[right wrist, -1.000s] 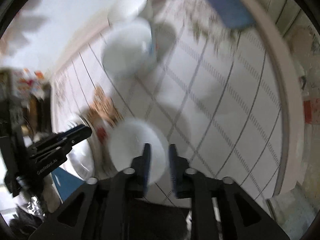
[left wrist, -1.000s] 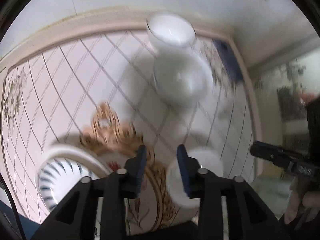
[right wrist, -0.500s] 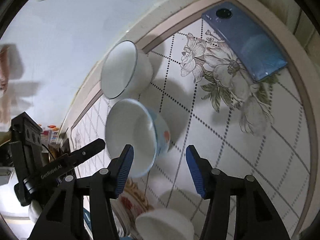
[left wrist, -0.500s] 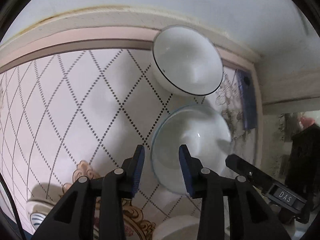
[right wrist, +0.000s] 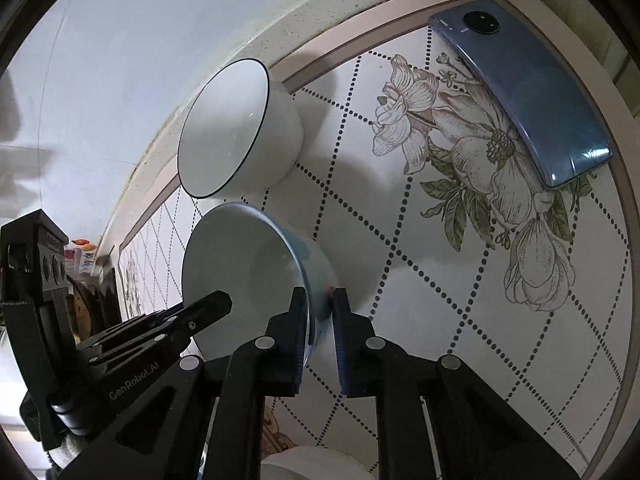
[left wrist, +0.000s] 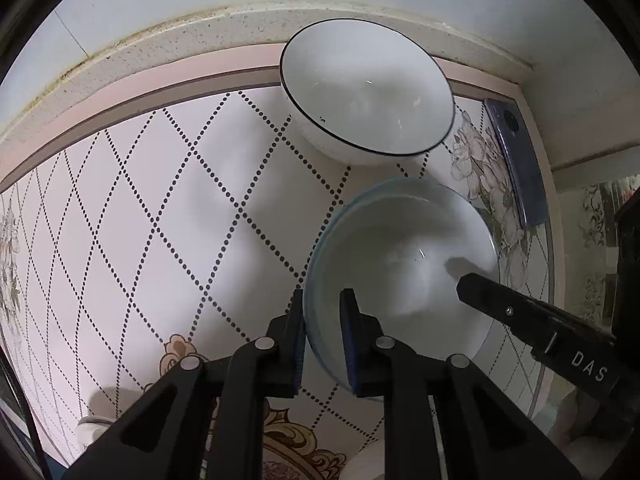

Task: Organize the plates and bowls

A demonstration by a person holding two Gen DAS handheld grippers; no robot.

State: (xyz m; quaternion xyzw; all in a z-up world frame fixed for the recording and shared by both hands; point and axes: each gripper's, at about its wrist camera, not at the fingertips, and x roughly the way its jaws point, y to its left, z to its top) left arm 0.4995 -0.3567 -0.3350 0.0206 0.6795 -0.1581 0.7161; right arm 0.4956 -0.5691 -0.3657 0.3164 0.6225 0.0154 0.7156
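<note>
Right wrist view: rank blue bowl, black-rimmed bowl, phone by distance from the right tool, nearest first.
1. Blue bowl: its rim is clamped in the right tool.
2. Black-rimmed bowl: just behind it, by the wall.
3. Phone: far right corner of the table.

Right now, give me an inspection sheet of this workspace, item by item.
Surface: tiled counter with dotted diamond lines and flower prints, set against a pale wall.
Job's things: blue-rimmed bowl gripped on opposite sides of its rim; black-rimmed white bowl standing behind it near the wall; part of another white dish at the near edge.
Clutter: blue phone lying camera side up in the counter's corner.
Grippers: left gripper shut on the blue-rimmed bowl's rim; right gripper shut on the rim opposite.
Cables: thin dark cable at the left view's edge.
Surroundings: shelf items blurred, cannot tell what.
</note>
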